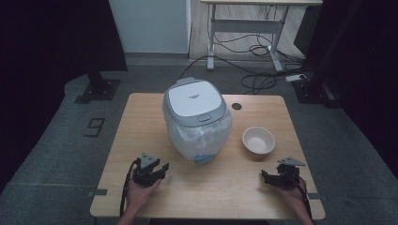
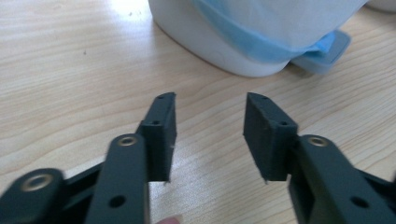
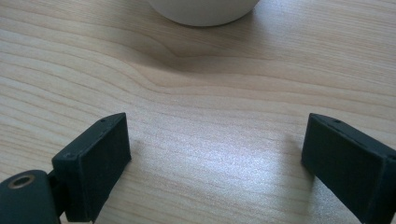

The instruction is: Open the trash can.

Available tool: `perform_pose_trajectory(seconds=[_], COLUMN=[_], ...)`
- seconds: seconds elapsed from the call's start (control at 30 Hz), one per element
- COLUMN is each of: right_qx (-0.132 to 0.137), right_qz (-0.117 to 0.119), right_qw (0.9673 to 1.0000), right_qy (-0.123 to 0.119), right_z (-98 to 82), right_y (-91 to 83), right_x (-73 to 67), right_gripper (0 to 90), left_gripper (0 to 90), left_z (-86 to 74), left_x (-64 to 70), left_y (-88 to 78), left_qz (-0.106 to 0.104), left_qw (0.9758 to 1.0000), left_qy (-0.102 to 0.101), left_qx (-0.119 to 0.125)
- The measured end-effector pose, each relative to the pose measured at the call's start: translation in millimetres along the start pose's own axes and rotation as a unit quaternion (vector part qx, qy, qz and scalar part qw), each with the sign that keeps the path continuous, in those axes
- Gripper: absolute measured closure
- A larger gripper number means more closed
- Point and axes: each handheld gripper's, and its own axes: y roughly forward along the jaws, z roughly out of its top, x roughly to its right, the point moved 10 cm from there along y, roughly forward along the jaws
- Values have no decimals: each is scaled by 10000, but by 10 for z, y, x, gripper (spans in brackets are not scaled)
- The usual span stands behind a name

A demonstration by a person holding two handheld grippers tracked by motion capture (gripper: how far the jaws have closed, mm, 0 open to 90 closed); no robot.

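A white rice cooker (image 1: pixel 195 117) with a grey lid, wrapped in a clear plastic bag, stands mid-table; a blue-edged piece (image 1: pixel 203 159) shows at its base. In the left gripper view the cooker's base (image 2: pixel 224 51) lies just ahead of the jaws. A cream bowl (image 1: pixel 258 140) sits to the cooker's right, and its underside (image 3: pixel 201 11) shows at the top of the right gripper view. My left gripper (image 1: pixel 162 169) (image 2: pixel 210 135) is at the front left, its jaws partly apart over bare wood. My right gripper (image 1: pixel 267 177) (image 3: pixel 215 154) rests at the front right, wide open and holding nothing.
The wooden table (image 1: pixel 141 122) has a round cable hole (image 1: pixel 236 106) behind the bowl. Beyond the table are grey floor, a desk frame (image 1: pixel 244 33) and loose cables (image 1: pixel 258 79). Dark curtains hang at both sides.
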Motion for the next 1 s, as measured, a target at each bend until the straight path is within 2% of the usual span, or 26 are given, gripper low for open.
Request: perform_pose_trajectory(seconds=[0.07, 0.1, 0.3, 0.5, 0.63, 0.7, 1.0], right_qx=[2, -1, -1, 3, 3, 6, 13], right_qz=[0, -2, -3, -8, -12, -17, -32], right_qw=[10000, 10000, 10000, 10000, 10000, 10000, 10000], right_qy=[4, 11, 18, 21, 21, 21, 29], right_z=[2, 3, 5, 7, 7, 9, 13], right_y=[2, 2, 3, 4, 5, 6, 9], right_x=[0, 0, 0, 1, 2, 3, 5], right_gripper=[71, 72, 75, 77, 79, 81, 86], left_gripper=[623, 671, 767, 838, 880, 892, 900], left_z=[25, 46, 59, 79, 111, 130, 165], left_x=[9, 28, 90, 155, 241, 301, 391], left_y=[-32, -57, -74, -97, -122, -132, -149], left_qz=[-93, -224, -541, -606, -686, -704, -817], left_qw=[9999, 9996, 9983, 9978, 9967, 9960, 9944], left_qy=[-12, -17, 19, 115, 276, 394, 493], left_qx=[86, 156, 208, 248, 331, 384, 460])
